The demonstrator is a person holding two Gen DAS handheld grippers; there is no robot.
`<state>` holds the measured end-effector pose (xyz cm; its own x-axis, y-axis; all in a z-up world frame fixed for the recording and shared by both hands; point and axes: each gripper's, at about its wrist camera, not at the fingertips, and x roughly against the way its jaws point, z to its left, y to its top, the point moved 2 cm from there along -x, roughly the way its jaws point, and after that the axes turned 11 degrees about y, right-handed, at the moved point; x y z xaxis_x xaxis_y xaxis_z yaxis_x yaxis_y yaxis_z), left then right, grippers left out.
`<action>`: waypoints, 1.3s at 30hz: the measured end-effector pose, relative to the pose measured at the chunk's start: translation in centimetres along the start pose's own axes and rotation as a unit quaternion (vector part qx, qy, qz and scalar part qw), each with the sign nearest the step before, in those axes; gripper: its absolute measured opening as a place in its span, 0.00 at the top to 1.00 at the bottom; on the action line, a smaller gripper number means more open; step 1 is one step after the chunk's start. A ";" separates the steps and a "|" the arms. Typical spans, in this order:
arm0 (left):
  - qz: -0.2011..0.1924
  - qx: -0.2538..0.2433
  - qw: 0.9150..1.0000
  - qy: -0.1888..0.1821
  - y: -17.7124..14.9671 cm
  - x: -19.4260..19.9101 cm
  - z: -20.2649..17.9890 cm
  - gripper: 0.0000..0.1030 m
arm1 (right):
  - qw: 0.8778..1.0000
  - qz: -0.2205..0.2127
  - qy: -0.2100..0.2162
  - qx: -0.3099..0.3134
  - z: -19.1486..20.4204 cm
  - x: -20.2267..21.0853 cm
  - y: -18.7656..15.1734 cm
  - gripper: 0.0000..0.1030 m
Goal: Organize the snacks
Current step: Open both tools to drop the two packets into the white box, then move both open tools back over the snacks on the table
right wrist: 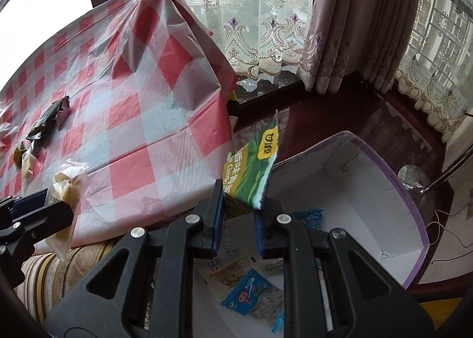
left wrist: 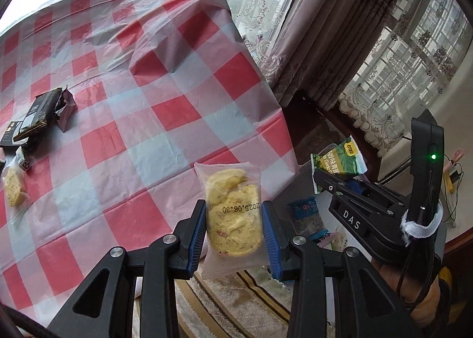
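Left wrist view, item one: your left gripper (left wrist: 233,237) sits at lower centre, jaws narrowly parted and clamped on a clear cookie packet (left wrist: 232,214) that stands upright between the blue pads (left wrist: 198,237), its printed date upside down. Item two: your right gripper (left wrist: 325,187), at the right of the frame, is closed almost fully on a green snack packet (left wrist: 343,162), which juts up and left from its tips. Item three: the red-and-white checked tablecloth (left wrist: 147,101) fills the left and centre, creased, draped over the table edge. Item four, at the left edge on the cloth: a cluster of dark wrappers (left wrist: 38,116) and a second cookie packet (left wrist: 13,187), well apart from both grippers. Item five: a blue snack packet (left wrist: 307,217) shows between the two grippers, lower down. Right wrist view, item six: a white box with a purple rim (right wrist: 396,181) occupies the lower right, below your right gripper (right wrist: 236,217); blue packets (right wrist: 251,293) and a pale packet (right wrist: 233,270) lie on its floor, partly hidden by the gripper's black arms. The green packet (right wrist: 251,172) rises tilted from the jaws, over the box's near left side. Item seven: a striped carpet (right wrist: 59,270) lies at lower left, under the cloth's hanging edge. Item eight: lace curtains (right wrist: 251,27) and a heavy drape (right wrist: 334,27) hang across the upper frame before the windows. Your left gripper (right wrist: 69,205) enters at the left edge with its cookie packet (right wrist: 66,199), beside the tablecloth's overhang.
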<state>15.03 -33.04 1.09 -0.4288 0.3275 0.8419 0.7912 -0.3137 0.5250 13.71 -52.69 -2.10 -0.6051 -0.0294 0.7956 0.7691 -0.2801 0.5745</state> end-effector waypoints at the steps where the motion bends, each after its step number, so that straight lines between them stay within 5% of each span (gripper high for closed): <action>1: 0.004 -0.005 1.000 -0.006 0.0 -0.2 -0.5 0.63 | 1.000 0.000 -0.004 -0.002 -0.4 0.0 0.0 0.78; 9: 0.026 -0.040 0.998 -0.046 -0.3 -1.3 -3.8 0.63 | 1.000 0.003 -0.021 -0.014 -1.9 0.1 0.0 0.76; 14: 0.036 -0.053 0.996 -0.064 -0.4 -1.6 -4.8 0.57 | 1.000 -0.004 -0.021 -0.010 -1.6 0.3 0.2 0.45; 39: 0.004 0.009 0.999 -0.040 0.6 -0.1 0.8 0.54 | 0.999 0.001 -0.002 0.040 3.9 0.7 1.2 0.40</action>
<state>15.86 -32.55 1.21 -0.3868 0.3956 0.8330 0.8028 -0.3001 0.5152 15.03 -49.28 -0.12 -0.6037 -0.0265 0.7968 0.7838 -0.2020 0.5872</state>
